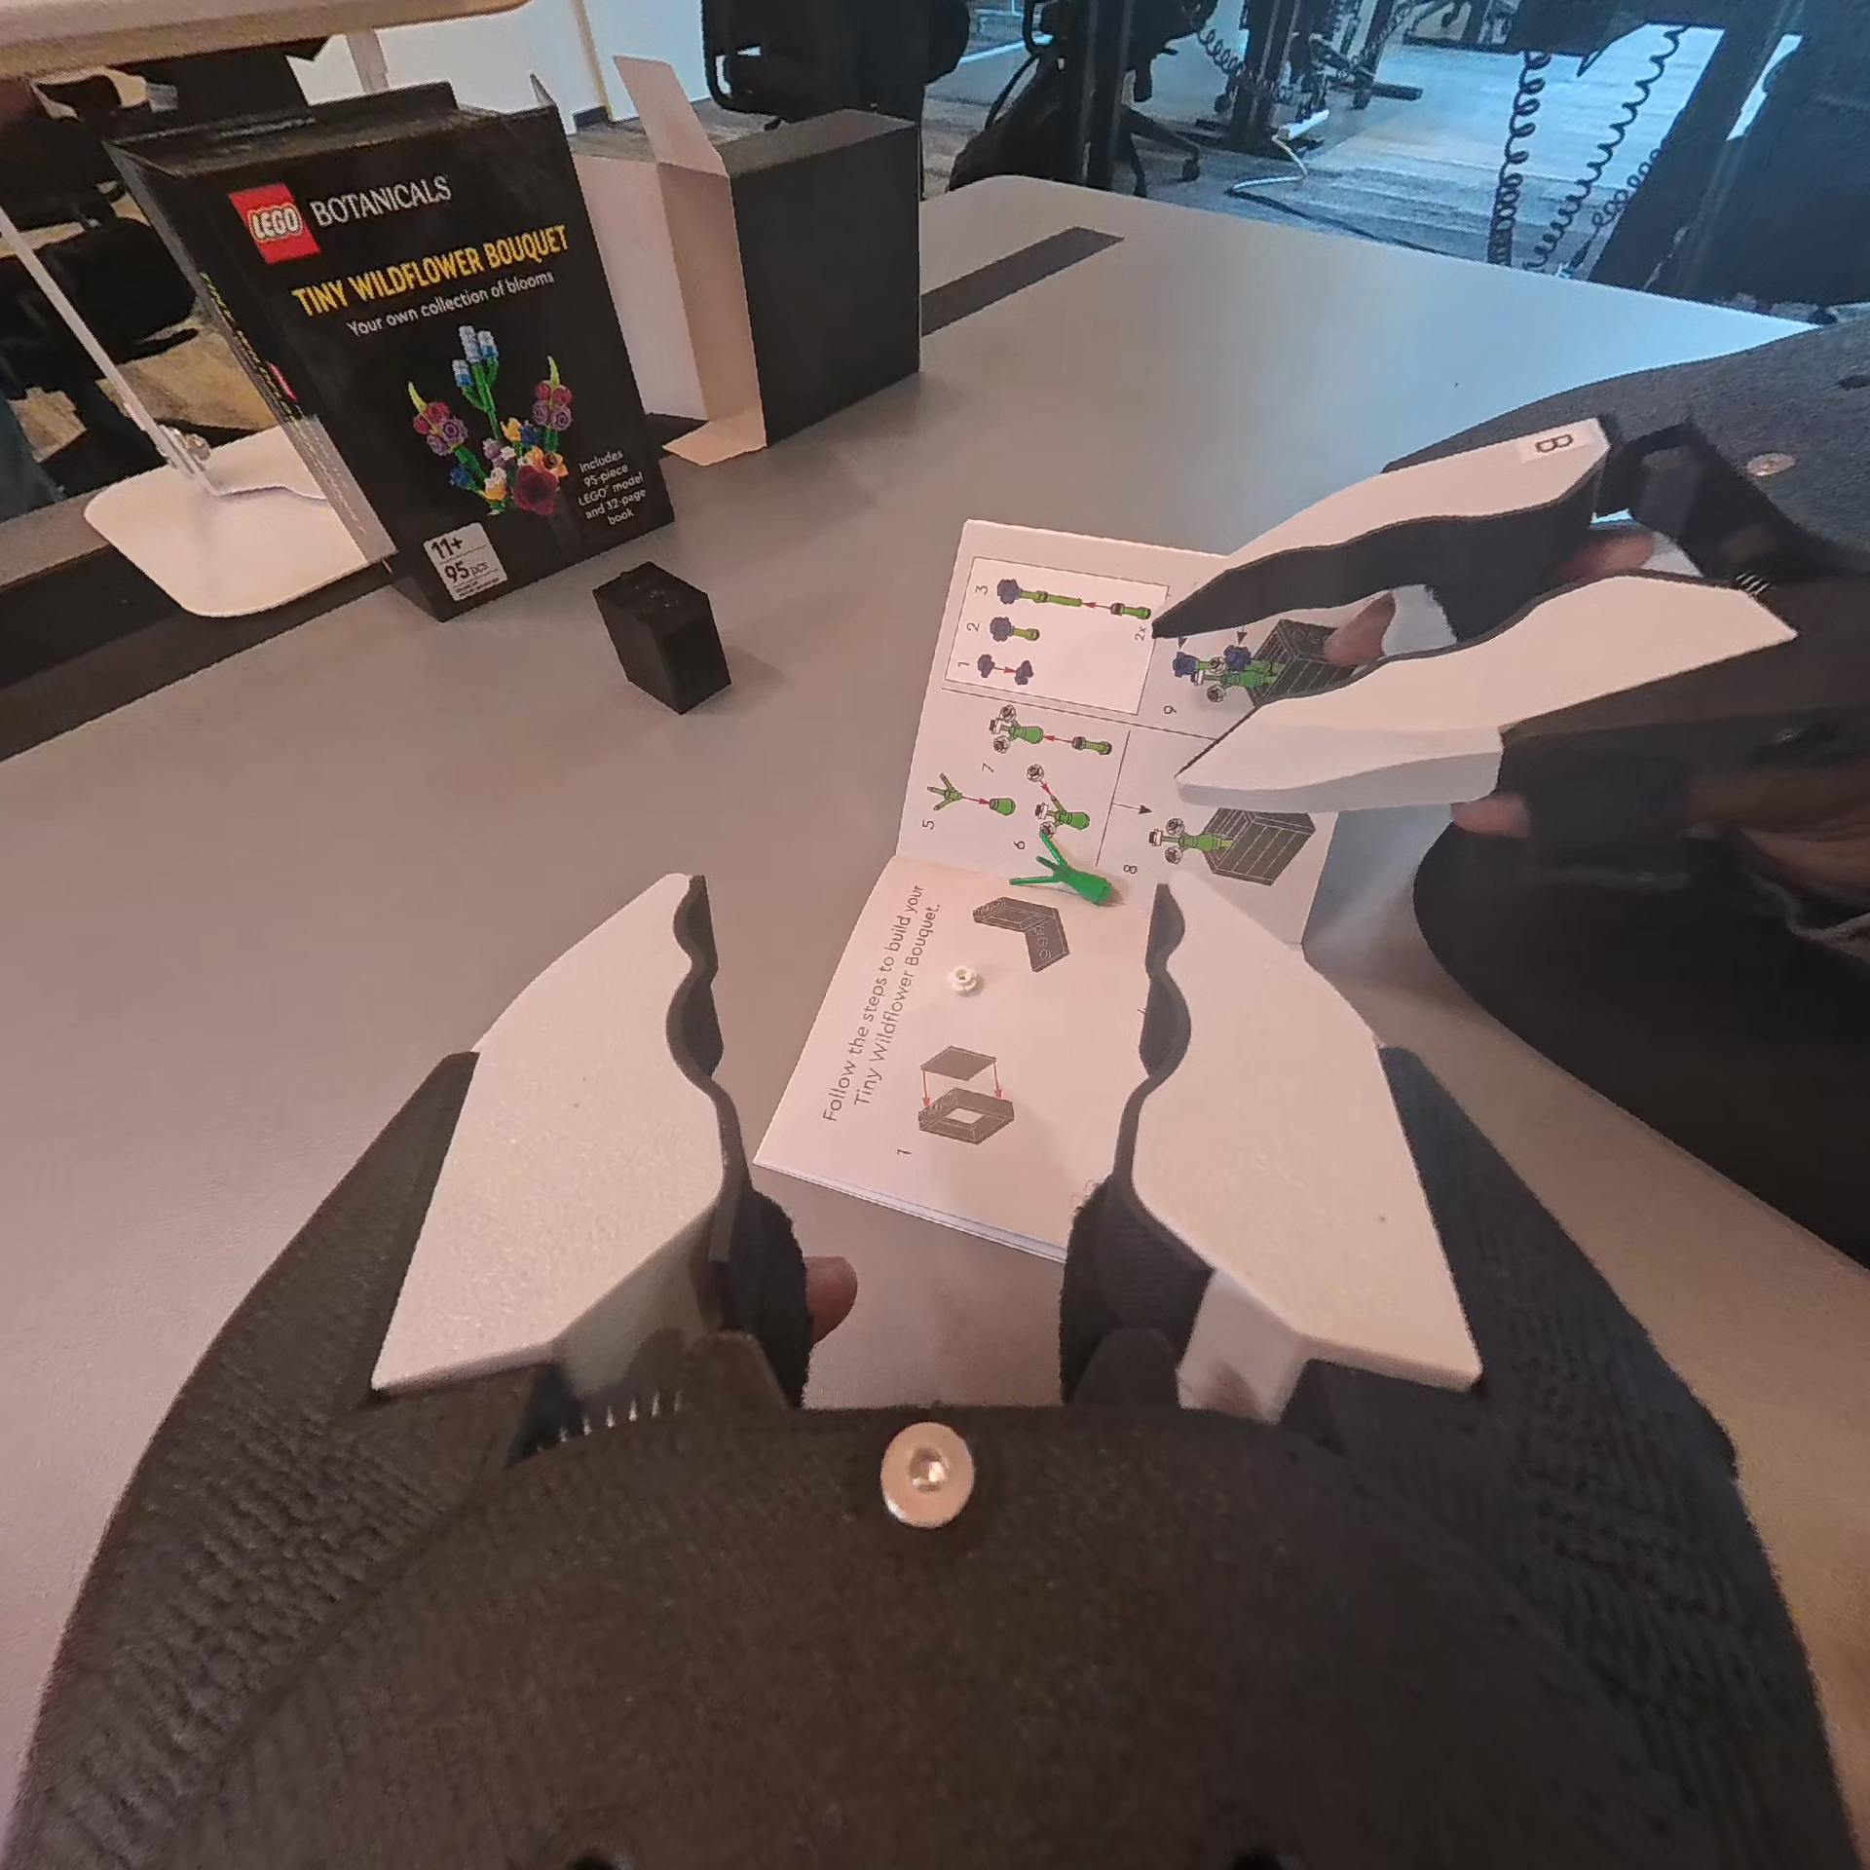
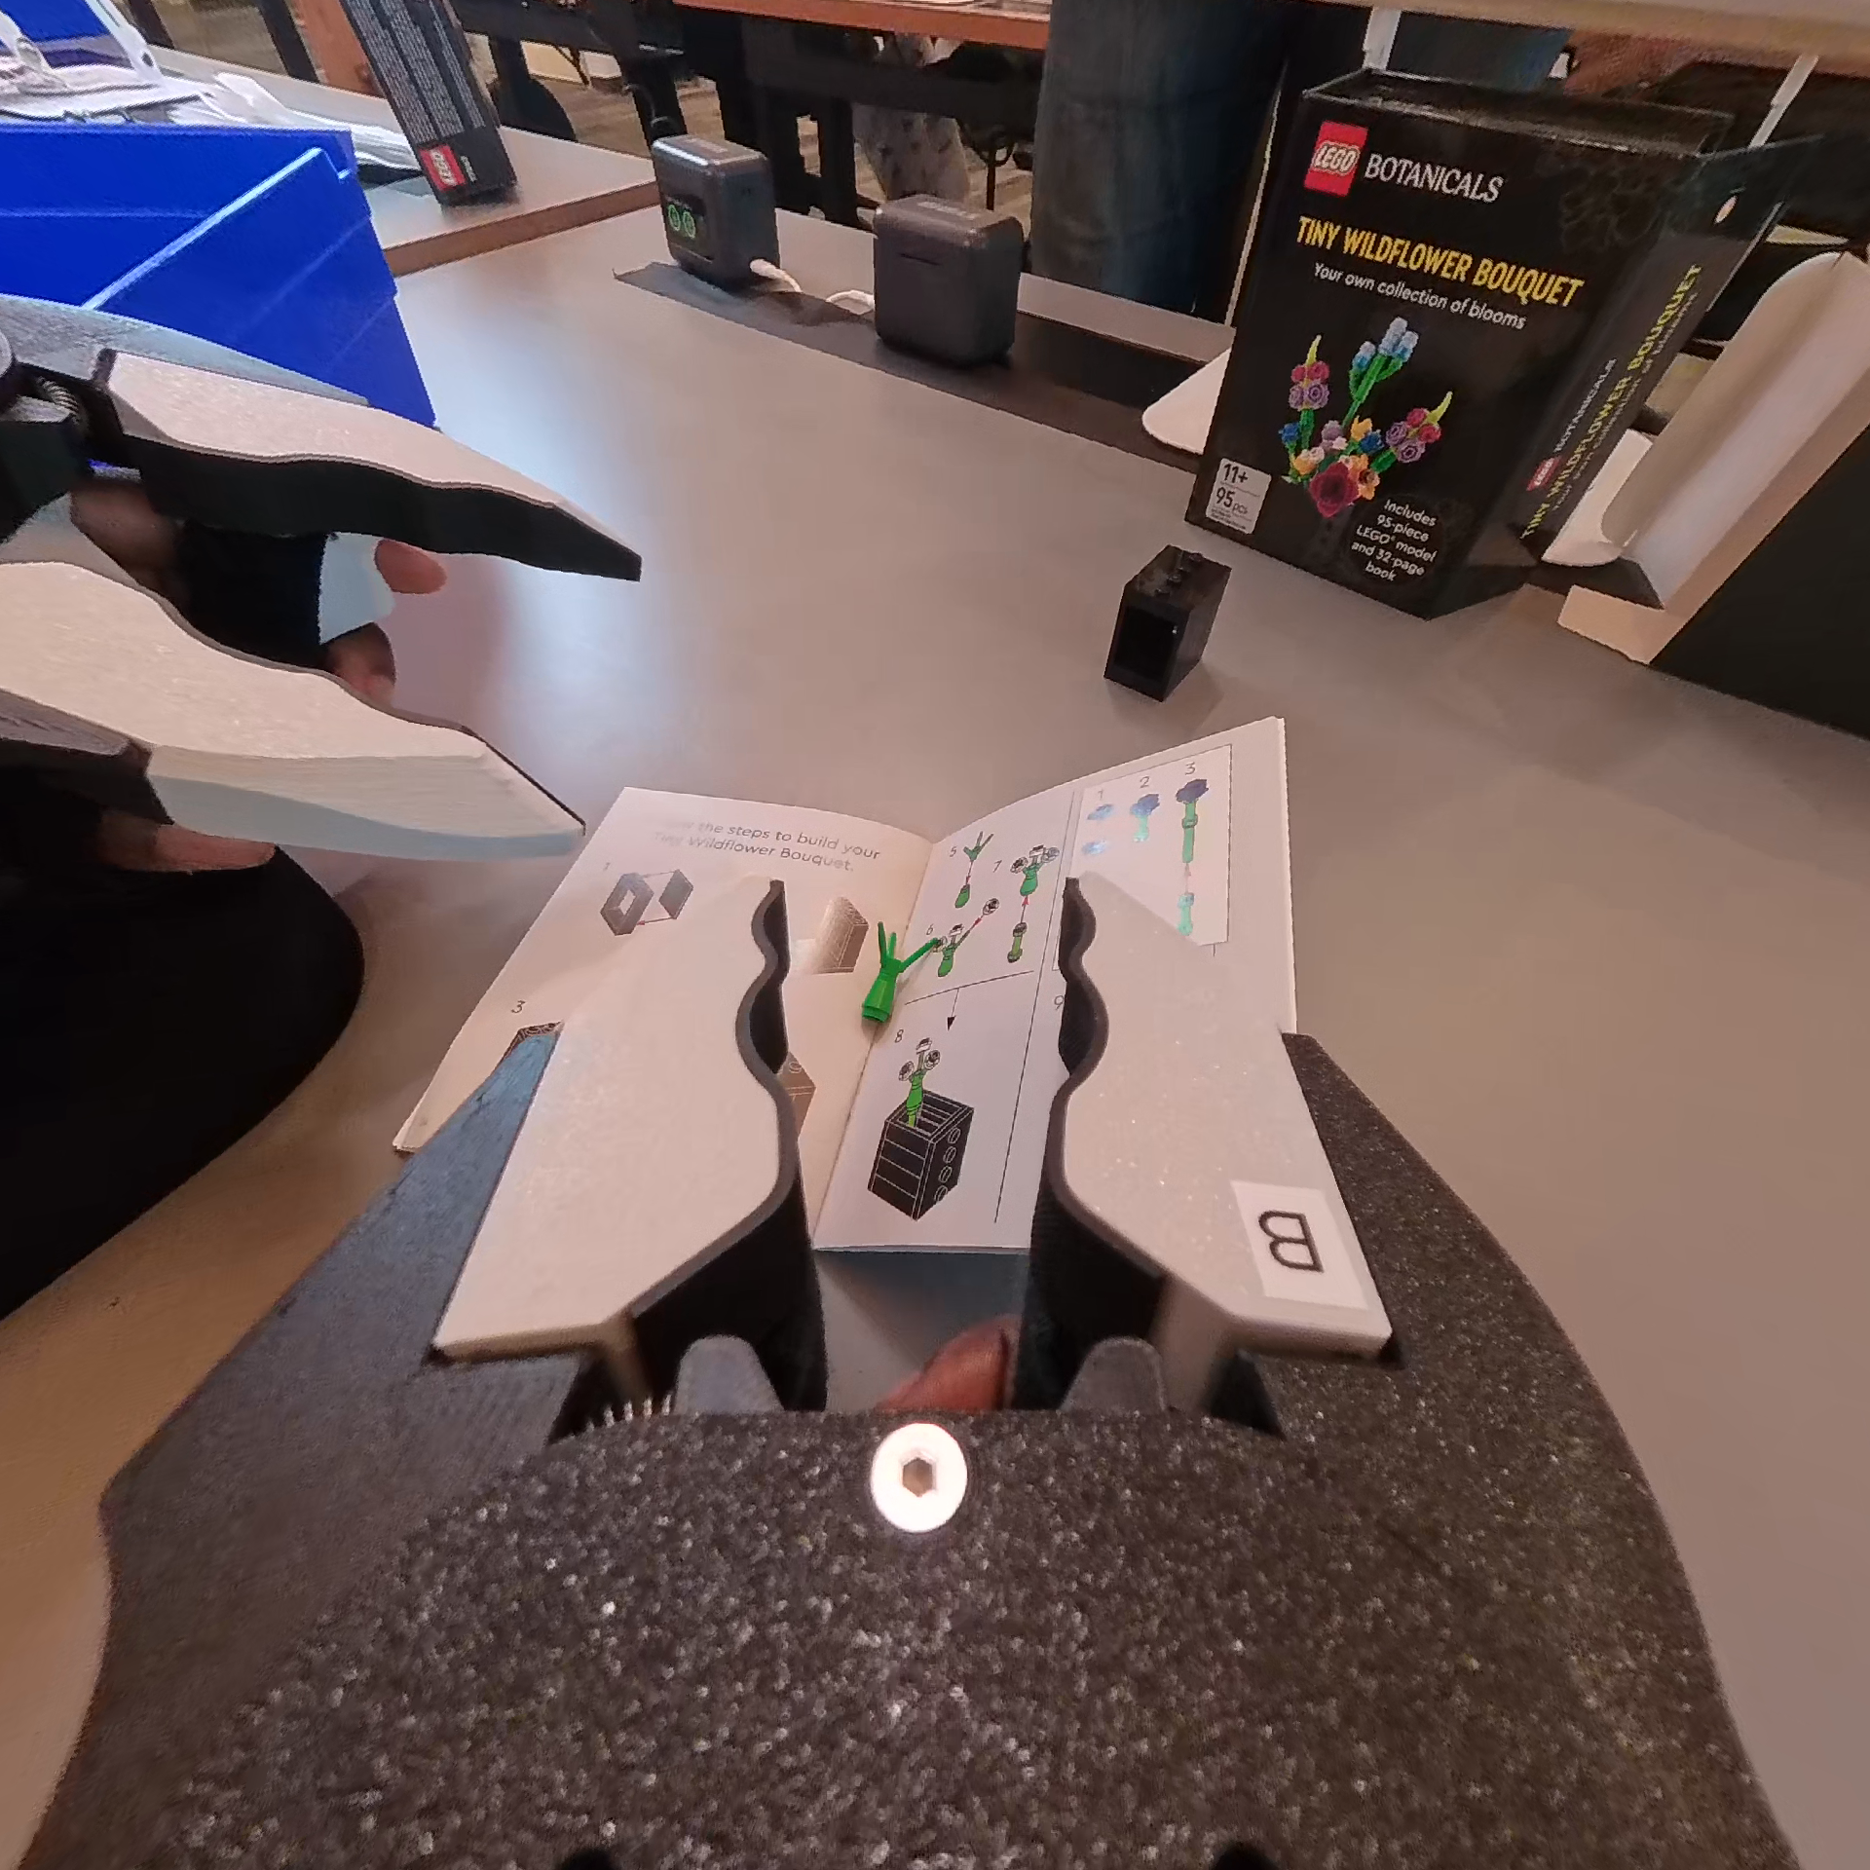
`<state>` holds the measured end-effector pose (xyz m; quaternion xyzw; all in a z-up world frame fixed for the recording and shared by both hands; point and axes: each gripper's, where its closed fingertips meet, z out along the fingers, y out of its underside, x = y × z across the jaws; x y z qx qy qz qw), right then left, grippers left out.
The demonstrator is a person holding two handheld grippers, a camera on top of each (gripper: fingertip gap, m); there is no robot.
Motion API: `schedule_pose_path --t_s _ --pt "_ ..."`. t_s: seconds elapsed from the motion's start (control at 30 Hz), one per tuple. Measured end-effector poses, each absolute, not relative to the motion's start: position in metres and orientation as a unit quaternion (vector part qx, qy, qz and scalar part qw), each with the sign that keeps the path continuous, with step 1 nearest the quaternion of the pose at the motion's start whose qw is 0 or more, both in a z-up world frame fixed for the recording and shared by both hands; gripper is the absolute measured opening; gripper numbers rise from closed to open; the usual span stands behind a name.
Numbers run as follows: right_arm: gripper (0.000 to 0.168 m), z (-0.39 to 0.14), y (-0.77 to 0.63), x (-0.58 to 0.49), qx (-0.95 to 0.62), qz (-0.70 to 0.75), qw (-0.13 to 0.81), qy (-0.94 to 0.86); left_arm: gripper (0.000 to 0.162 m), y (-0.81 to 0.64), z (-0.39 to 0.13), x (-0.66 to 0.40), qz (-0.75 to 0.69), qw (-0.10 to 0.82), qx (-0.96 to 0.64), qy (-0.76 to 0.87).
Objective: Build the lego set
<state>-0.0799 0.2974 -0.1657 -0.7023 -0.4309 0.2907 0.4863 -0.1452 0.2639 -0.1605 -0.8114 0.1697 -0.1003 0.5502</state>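
An open instruction booklet (image 1: pixel 1012 1012) lies on the grey table; it also shows in the right wrist view (image 2: pixel 911 1063). A small green stem piece (image 1: pixel 1068 878) lies on it (image 2: pixel 888 973). A tiny white stud (image 1: pixel 964 978) lies on the near page. A black lego box piece (image 1: pixel 663 635) stands beyond the booklet (image 2: pixel 1164 622). My left gripper (image 1: pixel 926 890) is open and empty above the booklet's near page; it also shows at the left of the right wrist view (image 2: pixel 607 698). My right gripper (image 2: pixel 921 890) is open and empty over the booklet, and shows at right (image 1: pixel 1169 703).
The black set box (image 1: pixel 405 374) stands upright at the back (image 2: pixel 1437 344). An opened white and black carton (image 1: pixel 749 273) stands beside it. A blue bin (image 2: pixel 202 243) and two grey devices (image 2: pixel 946 278) are on the far side. A white stand base (image 1: pixel 213 536) is at back left. From the right gripper's tips to the small green stem piece (image 1: pixel 1068 878) is close to 6 centimetres. It turns up in the right wrist view (image 2: pixel 884 979) as well.
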Motion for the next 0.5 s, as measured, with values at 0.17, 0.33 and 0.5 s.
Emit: schedule_pose_path --t_s 0.17,0.33,0.5 --pt "0.051 -0.1653 0.2973 -0.0799 -0.702 0.293 0.487 -0.43 0.082 0.2637 -0.1606 -0.1446 -0.101 0.55 -0.811 0.171" --pt "0.051 -0.1646 0.2973 -0.0798 -0.701 0.295 0.488 -0.429 0.082 0.2639 -0.1616 -0.1443 -0.099 0.548 -0.812 0.173" --pt "0.05 -0.1648 0.297 -0.08 -0.7 0.295 0.488 -0.43 0.082 0.2639 -0.1619 -0.1438 -0.1 0.547 -0.812 0.174"
